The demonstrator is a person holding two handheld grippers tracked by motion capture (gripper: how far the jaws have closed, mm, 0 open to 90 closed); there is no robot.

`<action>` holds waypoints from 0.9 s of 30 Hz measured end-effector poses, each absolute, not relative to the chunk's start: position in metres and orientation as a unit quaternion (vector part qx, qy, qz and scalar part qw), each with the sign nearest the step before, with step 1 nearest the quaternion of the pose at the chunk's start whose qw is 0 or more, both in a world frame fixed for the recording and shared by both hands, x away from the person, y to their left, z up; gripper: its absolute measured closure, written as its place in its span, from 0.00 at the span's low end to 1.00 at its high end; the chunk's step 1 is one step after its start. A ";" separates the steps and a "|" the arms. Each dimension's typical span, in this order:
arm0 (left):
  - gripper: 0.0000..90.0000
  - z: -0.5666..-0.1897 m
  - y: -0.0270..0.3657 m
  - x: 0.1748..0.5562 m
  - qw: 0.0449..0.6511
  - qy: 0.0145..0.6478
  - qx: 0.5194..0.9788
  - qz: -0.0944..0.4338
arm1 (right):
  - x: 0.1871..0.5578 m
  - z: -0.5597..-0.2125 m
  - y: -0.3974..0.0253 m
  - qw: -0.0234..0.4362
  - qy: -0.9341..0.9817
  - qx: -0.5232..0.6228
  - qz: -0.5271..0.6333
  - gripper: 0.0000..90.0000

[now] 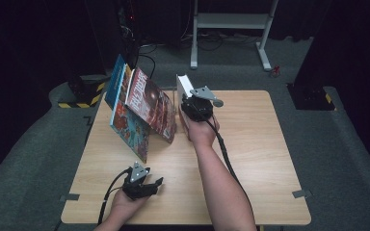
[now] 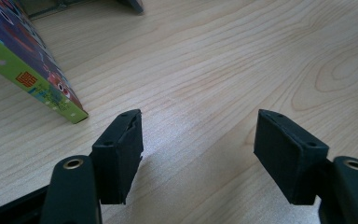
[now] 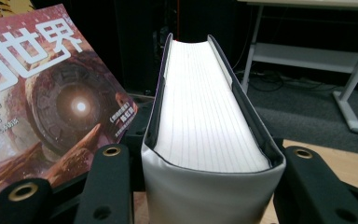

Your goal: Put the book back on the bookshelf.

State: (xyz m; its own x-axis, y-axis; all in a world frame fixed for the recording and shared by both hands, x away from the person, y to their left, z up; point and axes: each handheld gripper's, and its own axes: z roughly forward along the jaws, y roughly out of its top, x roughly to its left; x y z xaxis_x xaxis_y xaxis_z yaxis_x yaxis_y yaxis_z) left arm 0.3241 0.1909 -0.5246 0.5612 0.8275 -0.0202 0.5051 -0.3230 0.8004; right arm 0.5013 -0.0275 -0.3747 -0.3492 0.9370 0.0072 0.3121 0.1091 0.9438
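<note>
My right gripper is shut on a thick white book, holding it upright on edge at the back middle of the wooden table. The same white book stands just right of a leaning row of colourful books. Nearest it is a red-brown book with white characters, seen close at the left as the red-brown cover. My left gripper rests open near the table's front left, with nothing between its jaws. Its open gap looks over bare wood.
The leaning row also holds a blue-backed book and an orange illustrated book, whose green-edged corner lies ahead left of my left gripper. A white table frame stands on the floor behind.
</note>
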 end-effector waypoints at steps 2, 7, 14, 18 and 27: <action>0.37 -0.525 0.191 0.324 0.400 0.423 0.788 0.201 | 0.503 -0.372 -0.026 0.330 0.668 0.465 0.479 0.61; 0.37 -0.525 0.191 0.324 0.400 0.422 0.788 0.202 | 0.510 -0.369 -0.020 0.336 0.666 0.462 0.480 0.61; 0.37 -0.525 0.191 0.324 0.401 0.421 0.788 0.201 | 0.520 -0.373 -0.013 0.338 0.665 0.463 0.479 0.61; 0.37 -0.525 0.191 0.324 0.402 0.422 0.788 0.200 | 0.525 -0.377 -0.011 0.338 0.665 0.465 0.477 0.61; 0.37 -0.525 0.191 0.324 0.401 0.423 0.788 0.199 | 0.531 -0.380 -0.009 0.339 0.660 0.467 0.480 0.61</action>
State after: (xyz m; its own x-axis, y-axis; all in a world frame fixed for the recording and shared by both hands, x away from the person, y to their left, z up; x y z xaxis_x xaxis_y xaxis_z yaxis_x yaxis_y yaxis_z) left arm 0.3237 0.1910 -0.5247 0.5630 0.8261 -0.0250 0.5062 -0.3207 0.8006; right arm 0.5307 -0.0095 -0.3802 -0.3325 0.9431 0.0002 0.2919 0.1028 0.9509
